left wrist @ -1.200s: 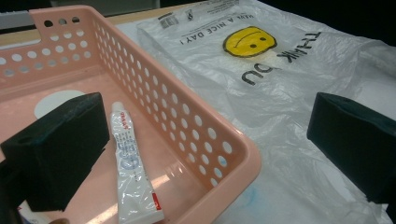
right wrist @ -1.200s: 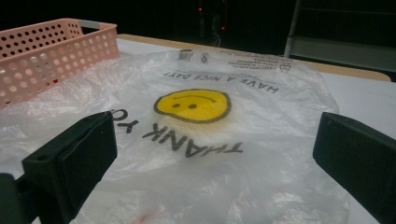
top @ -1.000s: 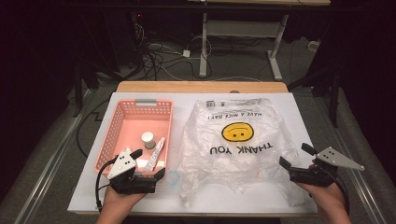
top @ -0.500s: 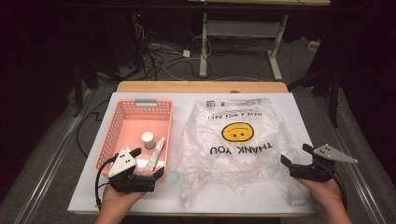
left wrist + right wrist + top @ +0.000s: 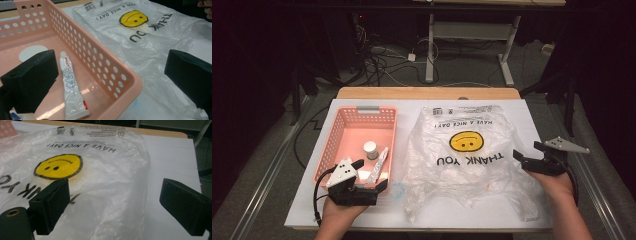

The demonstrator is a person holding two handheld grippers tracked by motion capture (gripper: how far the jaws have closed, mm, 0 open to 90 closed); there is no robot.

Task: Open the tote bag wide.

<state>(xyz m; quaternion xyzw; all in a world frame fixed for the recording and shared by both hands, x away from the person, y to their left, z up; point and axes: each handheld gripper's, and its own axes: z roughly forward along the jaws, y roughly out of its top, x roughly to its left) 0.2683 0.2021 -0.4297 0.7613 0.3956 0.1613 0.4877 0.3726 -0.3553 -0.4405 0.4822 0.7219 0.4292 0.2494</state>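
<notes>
A clear plastic bag point(image 5: 464, 165) with a yellow smiley face and "THANK YOU" print lies flat on the white board point(image 5: 532, 112). My right gripper point(image 5: 528, 151) is at the bag's right edge and open. Its jaws have just been closing a little. In the right gripper view point(image 5: 113, 205) the bag's edge point(image 5: 125, 195) lies between the jaws, untouched by the pads. My left gripper point(image 5: 369, 174) is open and straddles the near right corner of the pink basket point(image 5: 329, 145). In the basket lie a toothpaste tube point(image 5: 71, 90) and a white round container point(image 5: 370, 149).
The board covers a wooden table whose far edge point(image 5: 427, 92) shows behind it. Beyond are a dark floor, cables and desk legs point(image 5: 430, 45). Bare board lies right of the bag and along the near edge.
My right gripper has moved farther up the table along the bag's right edge, and its jaws have narrowed slightly. The left gripper, basket and bag have stayed put.
</notes>
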